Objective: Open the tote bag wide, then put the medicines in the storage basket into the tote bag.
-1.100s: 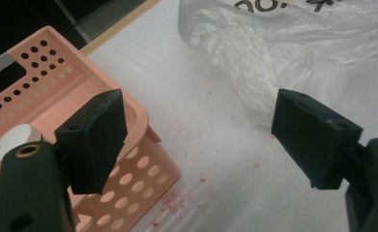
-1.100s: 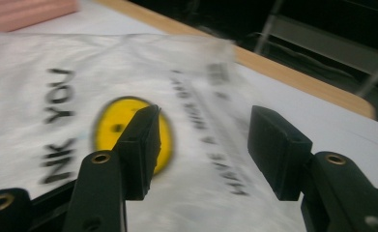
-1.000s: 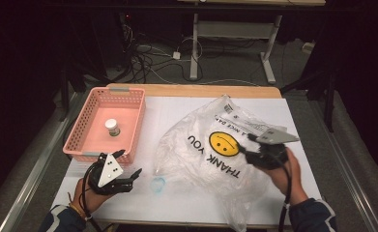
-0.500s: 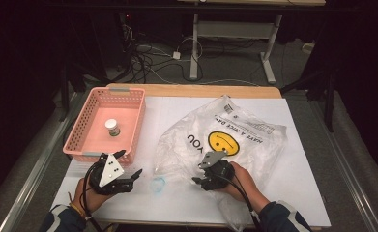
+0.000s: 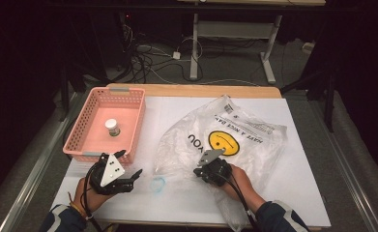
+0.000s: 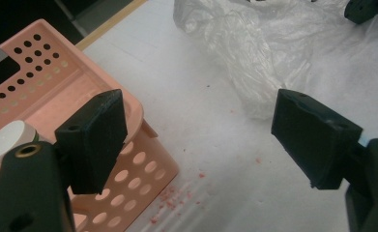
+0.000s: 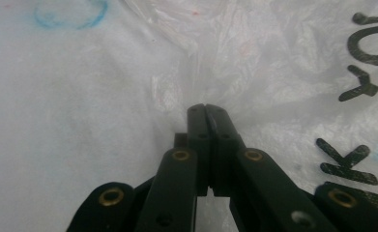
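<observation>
So the counter [image 5: 302, 193] is covered in white paper, and the big thing on it is a clear plastic bag [image 5: 244, 140] with a smiley face, lying flat and crumpled to the right of the pink basket [image 5: 82, 140]. That bag looks feather-light, floppy and slick, so I'd guess it slides and bunches rather than lifts clean; pinching a fold near its edge seems the sane spot. The right hand-held gripper [image 7: 207, 110] is clenched right at the bag's near edge, apparently nipping a wrinkle of film. The left hand-held gripper [image 6: 196, 140] sits released, jaws wide, just in front of the basket. Inside the basket stands a small white-capped jar [image 5: 112, 127].
</observation>
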The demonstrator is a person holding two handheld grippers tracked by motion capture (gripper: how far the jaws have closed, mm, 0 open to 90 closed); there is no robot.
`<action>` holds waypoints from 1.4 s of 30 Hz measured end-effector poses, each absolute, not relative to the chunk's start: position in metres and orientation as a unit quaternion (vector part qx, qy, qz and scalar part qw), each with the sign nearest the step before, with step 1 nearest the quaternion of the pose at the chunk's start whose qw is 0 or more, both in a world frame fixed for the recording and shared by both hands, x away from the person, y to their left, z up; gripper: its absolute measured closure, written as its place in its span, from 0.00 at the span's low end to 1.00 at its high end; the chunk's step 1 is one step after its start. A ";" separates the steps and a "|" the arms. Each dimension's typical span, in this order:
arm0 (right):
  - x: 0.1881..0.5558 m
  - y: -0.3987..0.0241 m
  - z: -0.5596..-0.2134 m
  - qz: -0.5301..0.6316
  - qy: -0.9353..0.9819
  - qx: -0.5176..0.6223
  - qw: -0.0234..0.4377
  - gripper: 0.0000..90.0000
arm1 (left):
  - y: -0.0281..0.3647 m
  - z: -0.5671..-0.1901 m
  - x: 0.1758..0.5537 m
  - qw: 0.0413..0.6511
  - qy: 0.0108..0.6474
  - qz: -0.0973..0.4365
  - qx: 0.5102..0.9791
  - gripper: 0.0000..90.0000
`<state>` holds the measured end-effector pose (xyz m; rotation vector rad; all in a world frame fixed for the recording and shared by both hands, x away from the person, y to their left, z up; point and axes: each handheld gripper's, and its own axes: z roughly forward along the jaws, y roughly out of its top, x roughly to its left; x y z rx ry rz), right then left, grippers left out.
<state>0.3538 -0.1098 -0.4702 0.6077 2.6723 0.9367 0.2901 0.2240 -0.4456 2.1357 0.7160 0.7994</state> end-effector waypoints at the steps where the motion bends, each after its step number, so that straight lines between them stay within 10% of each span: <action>1: 0.354 -0.111 -0.467 0.329 0.911 0.212 0.129 1.00 | 0.225 -0.445 0.290 0.367 0.279 0.312 0.830 0.22; 30: 0.358 -0.159 -0.363 0.467 0.812 0.244 0.254 1.00 | 0.263 -0.403 0.321 0.361 0.337 0.355 0.794 0.21; 42: 0.365 -0.153 -0.343 0.488 0.787 0.240 0.290 1.00 | 0.274 -0.395 0.414 0.290 0.386 0.279 0.830 0.21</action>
